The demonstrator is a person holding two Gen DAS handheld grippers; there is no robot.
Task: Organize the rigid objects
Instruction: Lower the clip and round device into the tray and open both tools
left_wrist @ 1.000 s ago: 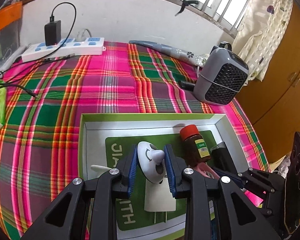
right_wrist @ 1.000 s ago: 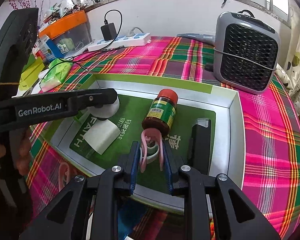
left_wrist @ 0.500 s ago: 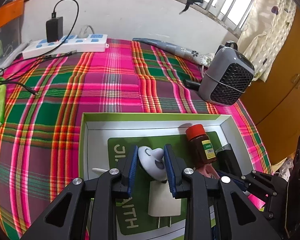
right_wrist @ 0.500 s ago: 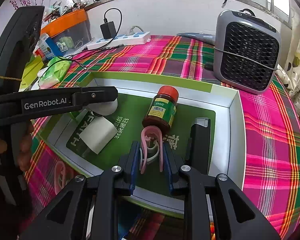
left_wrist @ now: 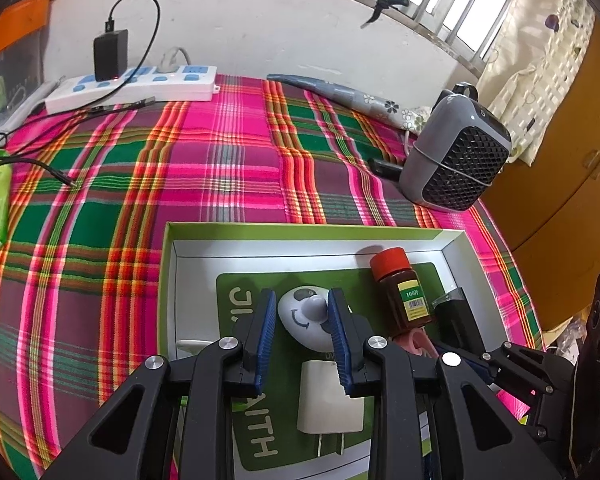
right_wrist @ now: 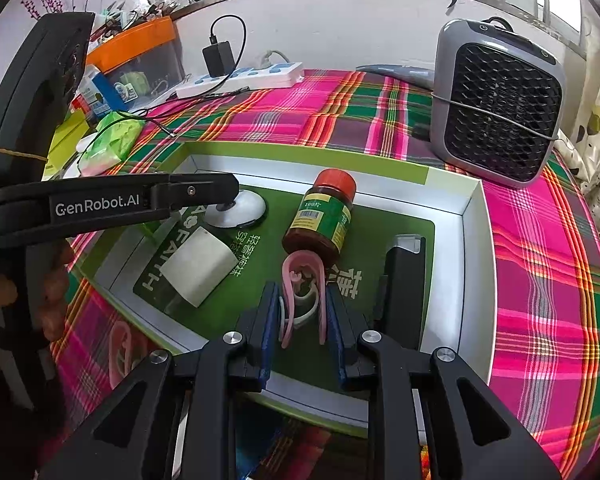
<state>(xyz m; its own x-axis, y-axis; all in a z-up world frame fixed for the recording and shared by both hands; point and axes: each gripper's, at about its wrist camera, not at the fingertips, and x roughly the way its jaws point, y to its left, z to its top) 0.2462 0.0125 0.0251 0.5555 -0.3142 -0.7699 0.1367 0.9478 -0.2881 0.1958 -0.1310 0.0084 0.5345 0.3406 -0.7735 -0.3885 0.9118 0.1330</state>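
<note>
A shallow box [left_wrist: 308,236] [right_wrist: 474,248] with a green liner sits on the plaid cloth. My left gripper [left_wrist: 302,334] is shut on a white round hook with a face [left_wrist: 306,316] [right_wrist: 240,210], low over the liner. A white charger plug [left_wrist: 332,398] [right_wrist: 198,266], a brown bottle with a red cap [left_wrist: 404,294] [right_wrist: 324,216] and a black rectangular object [left_wrist: 458,322] [right_wrist: 404,280] lie in the box. My right gripper [right_wrist: 302,320] is shut on a pink plastic clip [right_wrist: 302,280] beside the bottle's base.
A grey fan heater [left_wrist: 456,160] [right_wrist: 496,104] stands right of the box. A white power strip with a black adapter [left_wrist: 132,86] [right_wrist: 240,76] lies at the back wall. Green packets [right_wrist: 112,140] and an orange-lidded bin [right_wrist: 136,60] crowd the left.
My left gripper has drawn back and tipped the white hook so its face points upward, lower over the liner. The right gripper has kept its hold on the pink clip almost in place.
</note>
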